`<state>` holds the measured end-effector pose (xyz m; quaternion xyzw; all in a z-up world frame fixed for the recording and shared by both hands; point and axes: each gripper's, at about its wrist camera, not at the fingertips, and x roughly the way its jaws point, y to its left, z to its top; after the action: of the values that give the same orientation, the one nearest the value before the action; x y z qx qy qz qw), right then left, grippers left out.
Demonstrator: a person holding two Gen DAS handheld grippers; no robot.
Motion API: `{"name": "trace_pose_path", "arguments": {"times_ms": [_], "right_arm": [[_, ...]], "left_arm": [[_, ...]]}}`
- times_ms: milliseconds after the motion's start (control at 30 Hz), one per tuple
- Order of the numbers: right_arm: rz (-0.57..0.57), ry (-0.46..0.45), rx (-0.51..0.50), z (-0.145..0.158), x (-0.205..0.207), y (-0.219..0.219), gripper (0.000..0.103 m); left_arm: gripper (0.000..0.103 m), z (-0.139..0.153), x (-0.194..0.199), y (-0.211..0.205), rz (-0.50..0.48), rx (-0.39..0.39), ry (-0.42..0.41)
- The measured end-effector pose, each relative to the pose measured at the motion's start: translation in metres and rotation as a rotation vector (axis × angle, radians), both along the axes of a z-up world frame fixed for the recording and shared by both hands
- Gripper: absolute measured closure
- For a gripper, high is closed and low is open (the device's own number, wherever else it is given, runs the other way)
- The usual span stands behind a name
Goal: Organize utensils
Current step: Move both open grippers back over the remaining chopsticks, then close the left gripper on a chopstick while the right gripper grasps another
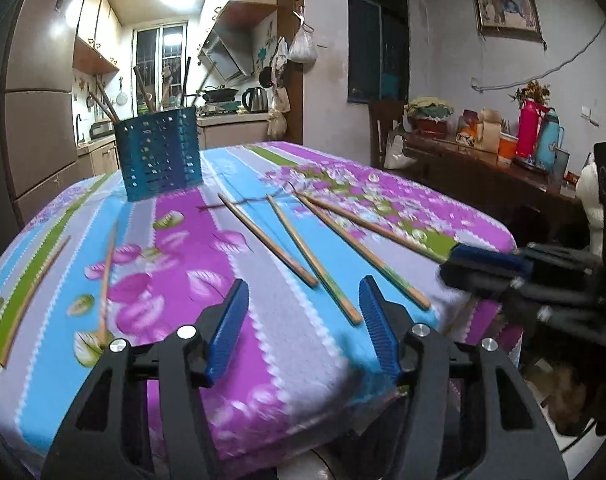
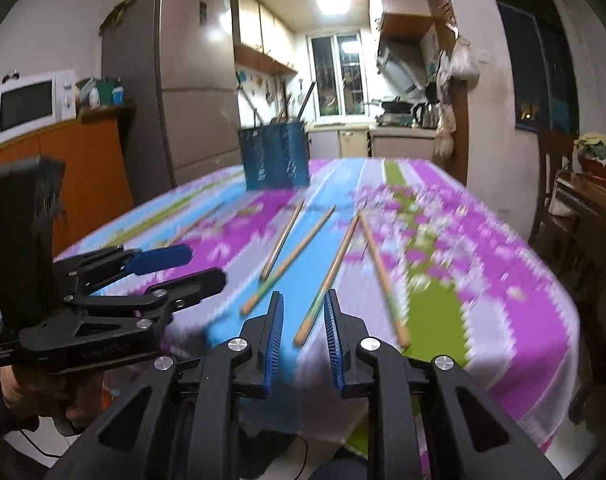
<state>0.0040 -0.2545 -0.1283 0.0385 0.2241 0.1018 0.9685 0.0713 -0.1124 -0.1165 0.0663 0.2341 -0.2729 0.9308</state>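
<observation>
Several wooden chopsticks lie loose on the flowered tablecloth, fanned toward the near edge; they also show in the right wrist view. Two more chopsticks lie at the left. A blue perforated utensil holder stands at the far side with several utensils in it, also in the right wrist view. My left gripper is open and empty above the near edge. My right gripper is open, its jaws on either side of one chopstick's near end without touching it.
The table's near and right edges drop off close to both grippers. A sideboard with flasks and boxes stands at the right, a fridge and a microwave at the left. A seated person is at the far right.
</observation>
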Motion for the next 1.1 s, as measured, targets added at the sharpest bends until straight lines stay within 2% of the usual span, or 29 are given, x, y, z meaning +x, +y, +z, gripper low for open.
{"name": "trace_pose_path", "arguments": {"times_ms": [133,333,433,500,733,767,833,900,967,1100], "right_arm": [[-0.007,0.011,-0.022,-0.011,0.004,0.006,0.081],[-0.014,0.033,-0.029,-0.018,0.014,0.009,0.083],[-0.024,0.030,-0.043,-0.018,0.014,0.009,0.092],[-0.038,0.029,-0.044,-0.018,0.014,0.005,0.093],[-0.032,0.023,-0.032,-0.020,0.013,-0.004,0.093],[-0.027,0.020,-0.024,-0.021,0.014,-0.006,0.093],[-0.022,0.012,-0.019,-0.023,0.013,-0.007,0.093],[-0.022,0.003,-0.019,-0.023,0.012,-0.008,0.093],[-0.023,-0.008,-0.024,-0.024,0.011,-0.008,0.093],[-0.036,-0.025,-0.023,-0.026,0.010,-0.007,0.093]], "left_arm": [[0.051,-0.014,-0.008,-0.003,0.002,0.012,0.007],[0.051,-0.013,-0.012,-0.006,0.000,0.015,-0.009],[0.057,-0.015,-0.015,-0.013,-0.024,0.020,-0.009],[0.062,-0.018,-0.017,-0.020,-0.041,0.033,-0.013],[0.069,-0.026,-0.014,-0.031,-0.050,0.048,-0.007],[0.074,-0.028,-0.013,-0.032,-0.048,0.049,-0.004],[0.076,-0.030,-0.013,-0.032,-0.046,0.046,-0.015],[0.087,-0.031,-0.013,-0.034,-0.044,0.043,-0.021],[0.092,-0.031,-0.012,-0.033,-0.033,0.034,-0.023],[0.094,-0.031,-0.011,-0.031,-0.025,0.024,-0.026]]}}
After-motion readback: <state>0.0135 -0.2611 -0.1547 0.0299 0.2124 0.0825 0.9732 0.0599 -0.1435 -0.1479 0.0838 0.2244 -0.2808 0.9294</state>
